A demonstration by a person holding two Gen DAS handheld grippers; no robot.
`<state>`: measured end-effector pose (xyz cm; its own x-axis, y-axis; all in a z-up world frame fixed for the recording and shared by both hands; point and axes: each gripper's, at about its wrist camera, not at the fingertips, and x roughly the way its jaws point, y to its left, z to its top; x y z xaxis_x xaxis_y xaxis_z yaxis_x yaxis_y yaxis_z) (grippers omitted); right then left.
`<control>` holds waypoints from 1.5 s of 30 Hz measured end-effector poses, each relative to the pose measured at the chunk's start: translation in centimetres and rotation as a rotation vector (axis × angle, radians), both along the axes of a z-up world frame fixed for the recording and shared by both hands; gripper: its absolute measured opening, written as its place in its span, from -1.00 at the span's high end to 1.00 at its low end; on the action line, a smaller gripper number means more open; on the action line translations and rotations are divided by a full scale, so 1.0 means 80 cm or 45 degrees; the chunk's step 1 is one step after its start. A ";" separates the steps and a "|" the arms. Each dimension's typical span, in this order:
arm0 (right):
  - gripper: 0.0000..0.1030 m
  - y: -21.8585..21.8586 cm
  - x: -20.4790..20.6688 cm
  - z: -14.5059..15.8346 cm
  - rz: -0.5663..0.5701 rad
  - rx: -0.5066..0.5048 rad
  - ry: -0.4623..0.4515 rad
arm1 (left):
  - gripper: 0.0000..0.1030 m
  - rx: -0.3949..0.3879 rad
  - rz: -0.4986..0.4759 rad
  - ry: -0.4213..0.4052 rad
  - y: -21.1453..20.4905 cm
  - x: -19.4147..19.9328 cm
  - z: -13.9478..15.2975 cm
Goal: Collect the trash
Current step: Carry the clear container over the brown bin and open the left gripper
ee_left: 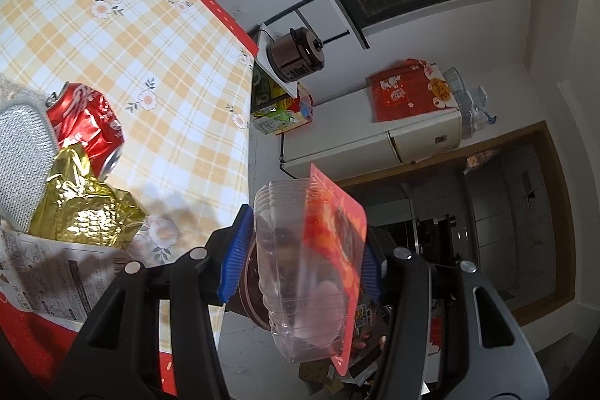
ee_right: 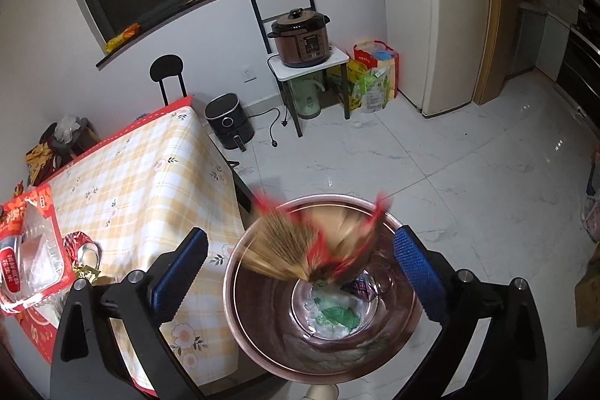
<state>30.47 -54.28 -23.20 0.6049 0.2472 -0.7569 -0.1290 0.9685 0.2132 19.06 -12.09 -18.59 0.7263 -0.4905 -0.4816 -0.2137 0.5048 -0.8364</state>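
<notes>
The left tongs point(ee_left: 300, 257) pinch a clear plastic tray with a red card backing point(ee_left: 318, 250), held past the desk point(ee_left: 131, 36) edge. A crushed red can point(ee_left: 86, 122) and gold foil wrapper point(ee_left: 86, 208) lie to their left. The right tongs point(ee_right: 300, 272) are spread over a metal bin point(ee_right: 322, 291) beside the desk edge, a blurred red-and-tan wrapper point(ee_right: 318, 242) between them; open floor point(ee_right: 468, 175) lies beyond.

1. The left gripper point(ee_left: 300, 253) is tilted, its blue pads point(ee_left: 234, 257) pressed against either side of a clear plastic tray point(ee_left: 300, 287); it hangs past the table's edge.
2. The right gripper point(ee_right: 296, 272) points downward; its blue pads point(ee_right: 416, 276) stand wide apart, with nothing between them.
</notes>
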 end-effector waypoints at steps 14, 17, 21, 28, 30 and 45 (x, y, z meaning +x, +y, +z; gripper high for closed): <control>-0.90 -0.033 -0.069 0.055 -0.121 0.044 -0.136 | -0.02 0.042 -0.191 -0.030 -0.055 0.039 0.013; -0.90 -0.047 -0.089 0.067 -0.157 0.080 -0.168 | -0.02 0.056 -0.236 -0.034 -0.073 0.052 0.013; -0.90 -0.069 -0.114 0.078 -0.193 0.161 -0.195 | -0.02 0.078 -0.301 -0.034 -0.104 0.072 0.009; -0.90 -0.103 -0.145 0.087 -0.265 0.193 -0.212 | -0.02 0.122 -0.411 -0.010 -0.177 0.116 -0.009; -0.90 -0.120 -0.157 0.086 -0.304 0.202 -0.209 | -0.02 0.132 -0.432 -0.004 -0.195 0.127 -0.016; -0.90 -0.195 -0.197 0.070 -0.481 0.182 -0.176 | -0.76 0.232 -0.610 -0.099 -0.313 0.170 -0.032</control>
